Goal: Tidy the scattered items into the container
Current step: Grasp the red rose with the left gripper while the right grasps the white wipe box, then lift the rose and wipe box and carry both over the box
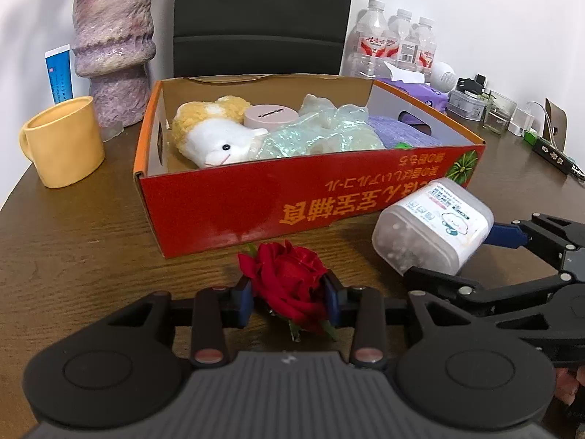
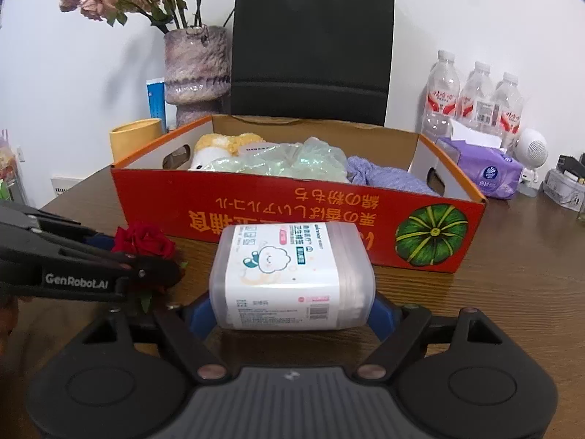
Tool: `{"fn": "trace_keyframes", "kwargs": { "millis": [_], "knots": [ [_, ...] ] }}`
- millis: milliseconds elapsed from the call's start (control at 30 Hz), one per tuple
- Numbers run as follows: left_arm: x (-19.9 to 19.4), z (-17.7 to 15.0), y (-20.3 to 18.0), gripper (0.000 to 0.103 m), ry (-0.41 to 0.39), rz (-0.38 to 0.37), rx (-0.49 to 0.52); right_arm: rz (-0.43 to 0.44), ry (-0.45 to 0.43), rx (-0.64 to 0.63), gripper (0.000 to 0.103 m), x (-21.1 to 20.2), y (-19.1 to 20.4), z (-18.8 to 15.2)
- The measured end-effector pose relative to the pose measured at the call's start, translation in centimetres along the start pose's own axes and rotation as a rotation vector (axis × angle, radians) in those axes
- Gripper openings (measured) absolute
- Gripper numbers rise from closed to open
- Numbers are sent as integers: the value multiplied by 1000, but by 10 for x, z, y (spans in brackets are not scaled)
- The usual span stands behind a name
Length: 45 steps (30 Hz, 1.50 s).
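Box nearly packed (toy, wrap, cloth inside); my left gripper clamps the rose, my right gripper the cotton-swab tub.

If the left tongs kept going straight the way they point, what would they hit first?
Probably the near wall of the red box, just beyond the rose the left tongs hold; depth is uncertain.

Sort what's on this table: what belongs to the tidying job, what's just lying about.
Job:
- red fabric rose, in left gripper
- clear plastic cotton-swab tub, in right gripper
- red cardboard box

Lying about:
- yellow ceramic mug
- purple textured vase
- clear water bottles
- purple tissue pack
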<state>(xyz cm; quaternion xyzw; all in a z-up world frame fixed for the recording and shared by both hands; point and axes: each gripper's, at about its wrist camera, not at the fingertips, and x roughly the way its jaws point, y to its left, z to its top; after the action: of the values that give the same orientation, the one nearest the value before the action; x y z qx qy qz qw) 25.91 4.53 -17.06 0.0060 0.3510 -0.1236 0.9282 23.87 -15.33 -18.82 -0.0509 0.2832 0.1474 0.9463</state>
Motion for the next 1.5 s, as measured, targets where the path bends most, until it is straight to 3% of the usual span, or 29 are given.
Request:
{"fn": "trace_keyframes", "kwargs": {
  "millis": [567,800,1033,1500],
  "knots": [
    [-55,-30,-24,38,-79,-8,-21,-2,-57,15,81,-57,-17,-20],
    [-87,-26,-33,38,-131,-33,-37,16,-54,69,81,-77,-37,-15],
    [-112,5,-37,38,-152,-112,-43,17,-99,67,81,-98,-59,17],
    [-139,107,-45,38,-253,-30,-66,30,-165,47,81,-113,-90,121]
  ]
}}
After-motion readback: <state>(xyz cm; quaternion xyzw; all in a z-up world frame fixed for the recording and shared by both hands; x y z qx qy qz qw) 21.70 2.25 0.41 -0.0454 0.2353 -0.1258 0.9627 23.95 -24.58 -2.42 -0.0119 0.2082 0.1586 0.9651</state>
